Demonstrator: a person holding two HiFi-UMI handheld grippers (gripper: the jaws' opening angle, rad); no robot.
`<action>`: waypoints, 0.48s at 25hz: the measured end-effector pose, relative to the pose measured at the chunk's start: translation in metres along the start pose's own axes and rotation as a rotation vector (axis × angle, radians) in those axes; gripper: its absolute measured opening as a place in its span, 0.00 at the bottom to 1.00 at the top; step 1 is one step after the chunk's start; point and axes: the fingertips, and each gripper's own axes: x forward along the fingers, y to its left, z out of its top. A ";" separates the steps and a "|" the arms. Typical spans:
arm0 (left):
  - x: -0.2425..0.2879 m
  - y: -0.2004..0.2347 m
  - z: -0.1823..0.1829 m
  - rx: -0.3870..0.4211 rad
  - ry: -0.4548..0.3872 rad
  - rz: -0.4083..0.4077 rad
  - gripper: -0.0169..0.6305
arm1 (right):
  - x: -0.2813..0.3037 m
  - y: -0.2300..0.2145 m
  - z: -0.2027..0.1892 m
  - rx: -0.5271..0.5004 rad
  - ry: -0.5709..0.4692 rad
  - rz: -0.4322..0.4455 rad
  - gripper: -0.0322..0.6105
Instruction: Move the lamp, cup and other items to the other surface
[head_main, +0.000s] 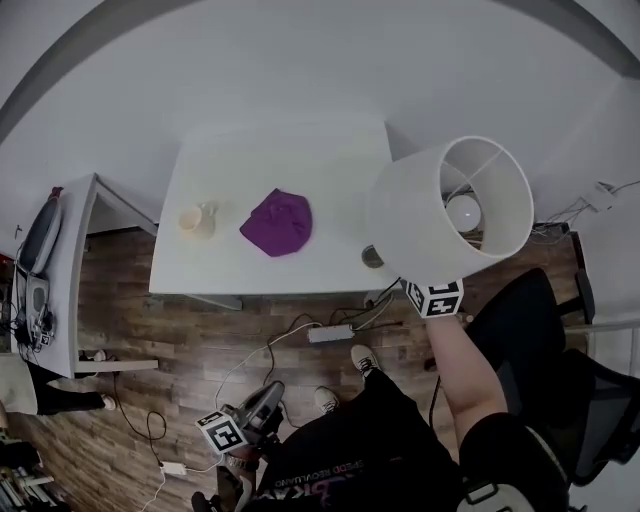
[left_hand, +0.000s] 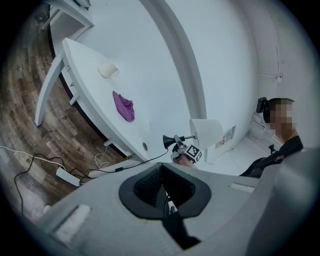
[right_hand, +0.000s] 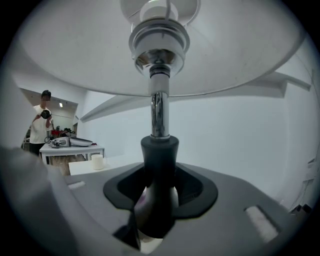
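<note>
My right gripper (head_main: 405, 282) is shut on the lamp's black stem (right_hand: 159, 165), just below the chrome tube. The lamp, with its white shade (head_main: 450, 210), is held tilted in the air off the white table's (head_main: 300, 160) right front corner; in the left gripper view the lamp (left_hand: 205, 132) lies nearly sideways. A cream cup (head_main: 197, 220) and a purple cloth (head_main: 278, 222) rest on the table. My left gripper (head_main: 262, 405) hangs low over the wooden floor by the person's legs, its jaws shut (left_hand: 164, 192) on nothing.
A second white desk (head_main: 75, 290) with some gear stands at the left. A power strip (head_main: 330, 333) and cables lie on the floor under the table's front edge. A black chair (head_main: 540, 320) is at the right. Another person (right_hand: 39, 125) stands far off.
</note>
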 end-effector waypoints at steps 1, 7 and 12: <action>0.001 -0.001 -0.003 0.004 0.018 -0.015 0.01 | -0.012 -0.008 0.002 0.000 -0.002 -0.026 0.30; 0.002 -0.006 -0.018 0.005 0.102 -0.103 0.01 | -0.087 -0.048 0.008 -0.015 0.003 -0.182 0.30; 0.000 -0.003 -0.035 0.022 0.196 -0.152 0.01 | -0.148 -0.067 0.004 -0.024 0.012 -0.295 0.30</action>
